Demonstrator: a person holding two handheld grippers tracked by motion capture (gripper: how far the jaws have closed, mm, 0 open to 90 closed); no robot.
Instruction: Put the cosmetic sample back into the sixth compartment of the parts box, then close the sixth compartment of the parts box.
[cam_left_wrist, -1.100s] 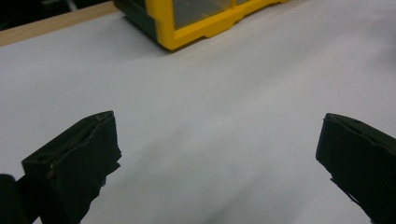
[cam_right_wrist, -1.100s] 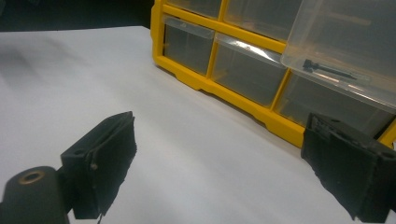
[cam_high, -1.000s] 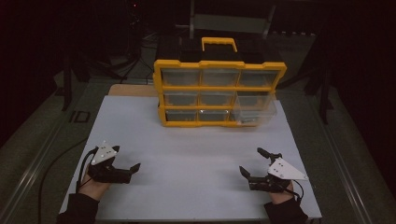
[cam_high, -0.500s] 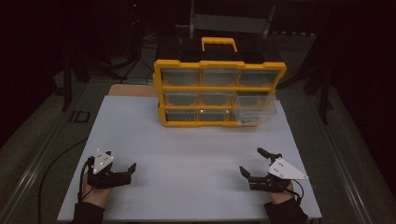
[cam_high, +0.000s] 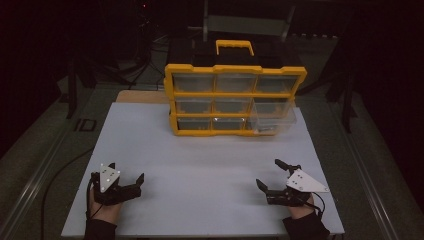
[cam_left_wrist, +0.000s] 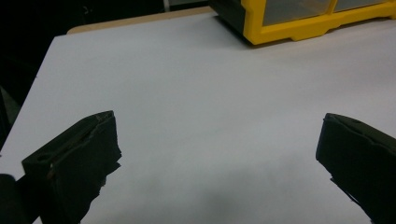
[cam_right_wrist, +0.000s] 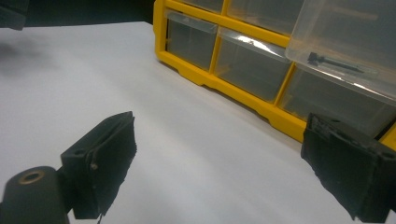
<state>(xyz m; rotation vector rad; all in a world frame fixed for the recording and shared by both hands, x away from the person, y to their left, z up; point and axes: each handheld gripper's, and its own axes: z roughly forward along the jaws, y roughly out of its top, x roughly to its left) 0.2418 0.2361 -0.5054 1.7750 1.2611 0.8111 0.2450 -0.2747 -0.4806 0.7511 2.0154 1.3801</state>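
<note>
A yellow organiser (cam_high: 235, 95) with clear drawers and a black-and-yellow handle stands at the far middle of the white board (cam_high: 200, 165). One clear drawer (cam_high: 272, 117) at its lower right is pulled out; the right gripper view shows this drawer (cam_right_wrist: 350, 42) holding a black screw (cam_right_wrist: 334, 61). My left gripper (cam_high: 126, 171) rests near the front left edge, open, with bare board between its jaws (cam_left_wrist: 215, 119). At the front right my right gripper (cam_high: 267, 172) is open too and holds nothing (cam_right_wrist: 218, 121), facing the organiser's lower drawers (cam_right_wrist: 252, 60).
A strip of wooden tabletop (cam_high: 140, 96) shows behind the board's far left corner. Dark stands and cables (cam_high: 75, 85) surround the table. The corner of the organiser (cam_left_wrist: 299, 23) shows at the top of the left gripper view.
My left gripper has drawn back a little toward the near edge of the board. The right gripper and the organiser have stayed put.
</note>
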